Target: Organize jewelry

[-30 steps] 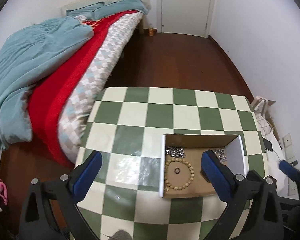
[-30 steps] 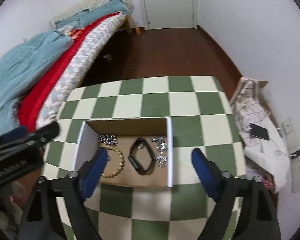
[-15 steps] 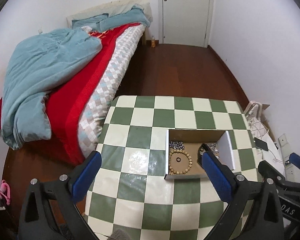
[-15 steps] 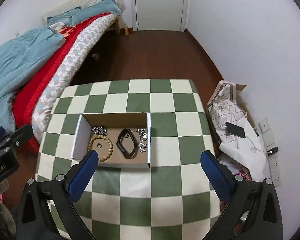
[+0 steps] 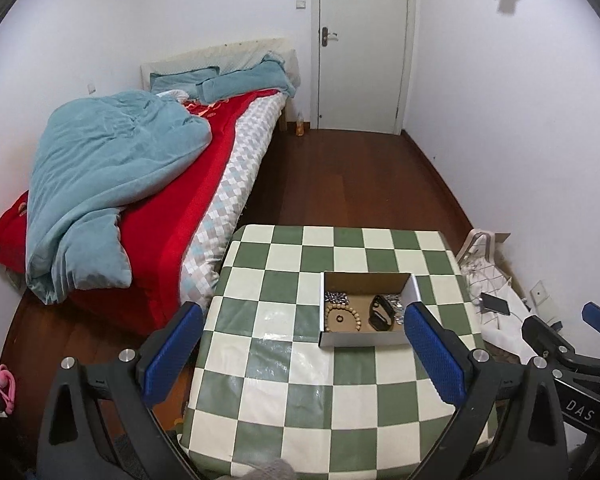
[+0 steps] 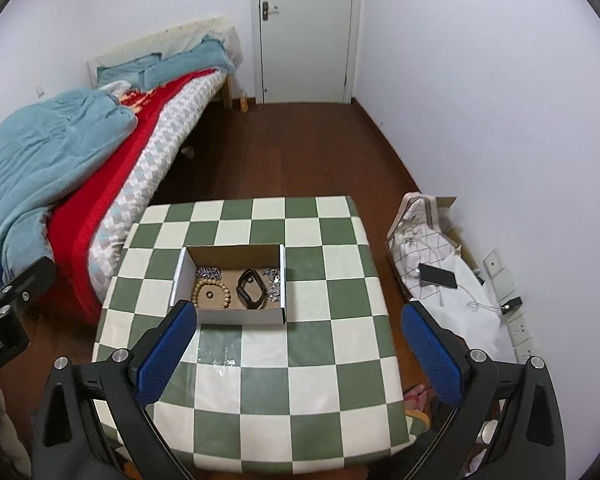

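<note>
A bed (image 5: 148, 184) with a red cover and a rumpled teal quilt (image 6: 48, 160) runs along the left wall toward a closed white door (image 5: 364, 44). Dark wooden floor (image 6: 284, 152) lies between the bed and the green-and-cream checkered surface (image 6: 260, 360) in the foreground.

On the surface, toward its middle, sits an open cardboard box (image 6: 240, 316) with white outer walls. Inside it lies the jewelry: a ring of tan wooden beads, the beaded bracelet (image 6: 212, 295), at the left with a small dark ring (image 6: 209, 294) in its centre; a black band (image 6: 251, 289) to its right; and heaps of silvery chain (image 6: 273, 283) at the right wall and in the far left corner.

To the right of the surface, on the floor, a white checked bag (image 6: 420, 240) carries a dark phone (image 6: 438, 275).

The left hand-held gripper (image 5: 300, 346) hovers above the near part of the surface with its blue-padded jaws spread wide and nothing between them. The right hand-held gripper (image 6: 298, 344) likewise hangs over the surface, jaws fully apart and empty, the box lying beyond its left finger.
</note>
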Available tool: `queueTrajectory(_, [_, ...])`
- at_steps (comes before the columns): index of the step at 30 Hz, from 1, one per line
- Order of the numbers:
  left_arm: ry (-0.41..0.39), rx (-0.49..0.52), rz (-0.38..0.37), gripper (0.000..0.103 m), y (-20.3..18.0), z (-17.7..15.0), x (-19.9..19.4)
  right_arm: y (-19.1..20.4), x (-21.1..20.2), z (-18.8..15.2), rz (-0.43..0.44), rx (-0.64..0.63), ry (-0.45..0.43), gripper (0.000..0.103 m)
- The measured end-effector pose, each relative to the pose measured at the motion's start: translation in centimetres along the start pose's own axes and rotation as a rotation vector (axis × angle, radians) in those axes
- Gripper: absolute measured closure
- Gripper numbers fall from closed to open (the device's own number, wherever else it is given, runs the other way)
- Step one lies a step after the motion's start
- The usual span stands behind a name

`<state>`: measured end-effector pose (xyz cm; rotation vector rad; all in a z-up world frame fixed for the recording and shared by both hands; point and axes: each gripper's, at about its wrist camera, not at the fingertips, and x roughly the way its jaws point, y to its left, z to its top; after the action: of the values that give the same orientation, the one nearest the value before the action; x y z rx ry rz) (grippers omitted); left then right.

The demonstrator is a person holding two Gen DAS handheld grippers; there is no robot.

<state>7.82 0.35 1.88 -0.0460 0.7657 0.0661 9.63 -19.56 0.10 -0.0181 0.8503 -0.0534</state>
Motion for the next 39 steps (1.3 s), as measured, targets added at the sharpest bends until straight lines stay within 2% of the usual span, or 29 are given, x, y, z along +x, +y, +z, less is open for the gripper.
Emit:
queueTrajectory(9, [-0.027,0.011,-0.041,0.0,-0.4,-1.0,-4.7,-0.5,-7.3,-1.7,-0.006,-0.002,-0.073,0.0])
queueTrajectory(18, [-0.019,0.011,-0.045,0.0,-0.3,-1.1,-7.0,-0.8,-11.3,-2.6,0.014,-0.006,-0.094,0.0])
queueTrajectory(26, [0.004,0.01,-0.024,0.0,-0.6,-0.1,-6.2,-1.0,-11.0,-1.7,0.008,-0.012,-0.085,0.0])
queueTrajectory(39, [0.054,-0.003,0.009,0.0,-1.0,1.4,-2.6,0.2,-7.2,1.6,-0.01,-0.031,-0.041,0.0])
